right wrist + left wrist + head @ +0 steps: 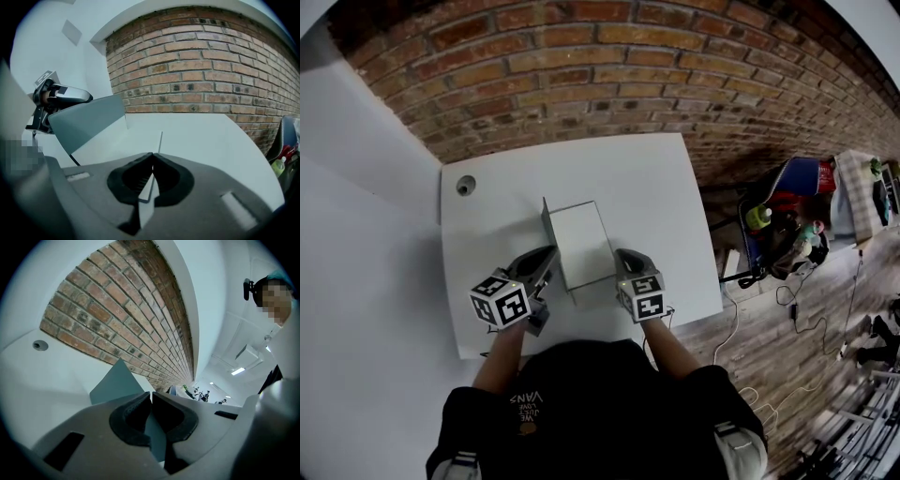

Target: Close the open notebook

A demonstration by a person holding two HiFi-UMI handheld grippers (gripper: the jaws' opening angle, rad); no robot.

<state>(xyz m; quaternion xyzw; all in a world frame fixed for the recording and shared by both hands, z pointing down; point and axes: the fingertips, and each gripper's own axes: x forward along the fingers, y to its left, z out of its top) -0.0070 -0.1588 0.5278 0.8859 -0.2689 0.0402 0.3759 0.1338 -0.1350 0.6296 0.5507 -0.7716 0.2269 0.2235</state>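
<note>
Open notebook (581, 242) on white table (656, 187), between both grippers, left gripper (549, 258) closed tight on raised grey cover (117, 380), right gripper (624, 256) closed tight on white page edge (147, 187).

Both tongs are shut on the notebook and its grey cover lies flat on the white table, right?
Not quite. The grey cover is not flat: the right gripper view shows it tilted up off the white table, gripped by the left tongs. The right tongs are shut on the notebook too.
</note>
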